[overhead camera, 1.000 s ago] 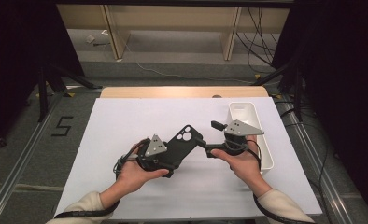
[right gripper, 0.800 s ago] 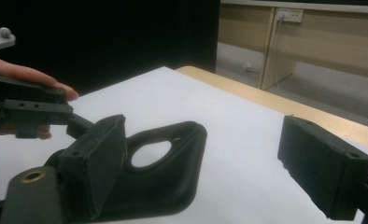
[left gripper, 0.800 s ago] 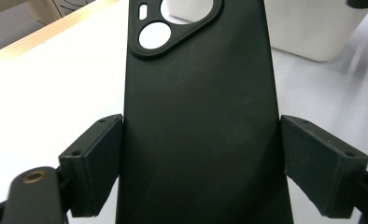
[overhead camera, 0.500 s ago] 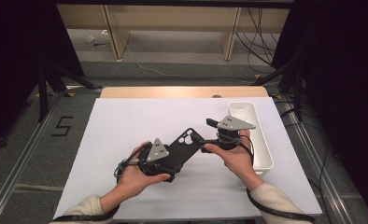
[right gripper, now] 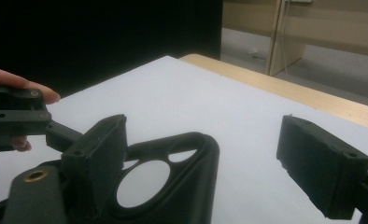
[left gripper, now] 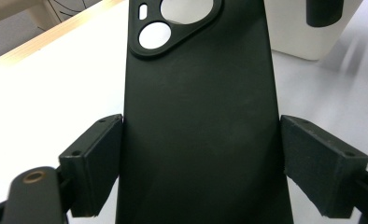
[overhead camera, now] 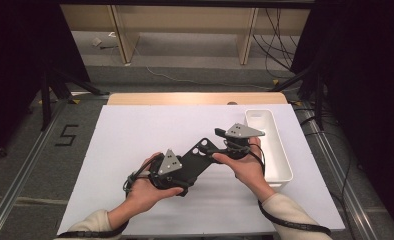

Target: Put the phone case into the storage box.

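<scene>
The left hand-held gripper is clamped on a black phone case, its two pads pressing the case's long side edges, as the left gripper view shows with the case filling the gap between them. The case hangs above the white counter, near its middle and a little toward the person, slanting from the left hand up toward the right one, camera cut-outs at the far end. The right hand-held gripper stands open at that far end: in the right gripper view one pad sits just beside the cut-out corner of the case, while the other pad stands well apart from it with bare counter between, so nothing is pinched. A white bin lies along the counter's right edge, just beside the right hand, leaving little room on that side. To the left of the grippers and beyond them the white surface runs open to its far wooden edge.
</scene>
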Available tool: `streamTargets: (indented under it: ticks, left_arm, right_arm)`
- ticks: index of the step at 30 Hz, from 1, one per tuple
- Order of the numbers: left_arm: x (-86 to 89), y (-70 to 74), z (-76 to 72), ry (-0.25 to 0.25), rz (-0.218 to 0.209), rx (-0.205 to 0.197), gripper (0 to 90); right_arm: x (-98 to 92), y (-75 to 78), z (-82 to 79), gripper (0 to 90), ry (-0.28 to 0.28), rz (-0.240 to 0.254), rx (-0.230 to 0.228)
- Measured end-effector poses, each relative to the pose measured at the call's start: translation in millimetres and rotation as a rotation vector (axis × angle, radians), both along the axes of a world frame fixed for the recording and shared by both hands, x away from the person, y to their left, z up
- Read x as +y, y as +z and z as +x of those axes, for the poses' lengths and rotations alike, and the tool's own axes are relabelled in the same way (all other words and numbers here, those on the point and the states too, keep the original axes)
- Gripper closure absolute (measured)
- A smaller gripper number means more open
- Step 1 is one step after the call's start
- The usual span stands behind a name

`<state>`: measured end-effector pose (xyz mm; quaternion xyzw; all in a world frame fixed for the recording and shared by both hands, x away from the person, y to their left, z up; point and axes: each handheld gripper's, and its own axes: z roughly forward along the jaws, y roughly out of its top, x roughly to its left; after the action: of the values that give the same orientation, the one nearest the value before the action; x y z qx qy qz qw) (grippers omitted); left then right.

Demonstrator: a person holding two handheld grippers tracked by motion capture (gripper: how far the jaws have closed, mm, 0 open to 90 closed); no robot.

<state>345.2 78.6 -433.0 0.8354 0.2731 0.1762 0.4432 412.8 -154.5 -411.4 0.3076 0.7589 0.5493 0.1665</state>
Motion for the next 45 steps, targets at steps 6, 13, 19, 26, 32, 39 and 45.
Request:
streamTargets:
  ticks: [6,13,19,26,32,39,45]
  left_arm:
    - [-1.1,-0.6,-1.0,0.005,-0.001,0.009,16.6]
    - [-1.5,0.4,-1.2,0.005,0.007,-0.008,16.5]
    - [-1.6,1.1,-1.4,0.007,0.006,-0.011,16.5]
    - [-1.2,1.1,-0.7,0.008,0.001,-0.013,16.5]
    - [-1.4,0.3,-0.1,0.010,-0.001,-0.013,16.5]
    - [-1.8,-0.4,0.2,0.009,-0.002,-0.011,16.3]
    - [-2.2,-1.5,0.5,0.008,-0.002,-0.005,16.0]
  right_arm:
    - [3.9,-3.3,3.0,22.1,0.001,-0.010,0.026]
    - [6.6,-5.1,4.3,27.4,0.010,-0.002,0.052]
    - [8.5,-5.4,4.1,32.4,0.020,0.003,0.067]
    - [9.1,-7.2,4.9,38.2,0.028,0.018,0.092]
    - [9.1,-7.5,5.3,43.3,0.034,0.030,0.111]
    - [6.3,-7.1,6.7,49.4,0.030,0.062,0.149]
    - [4.6,-5.9,7.6,53.8,0.021,0.095,0.179]
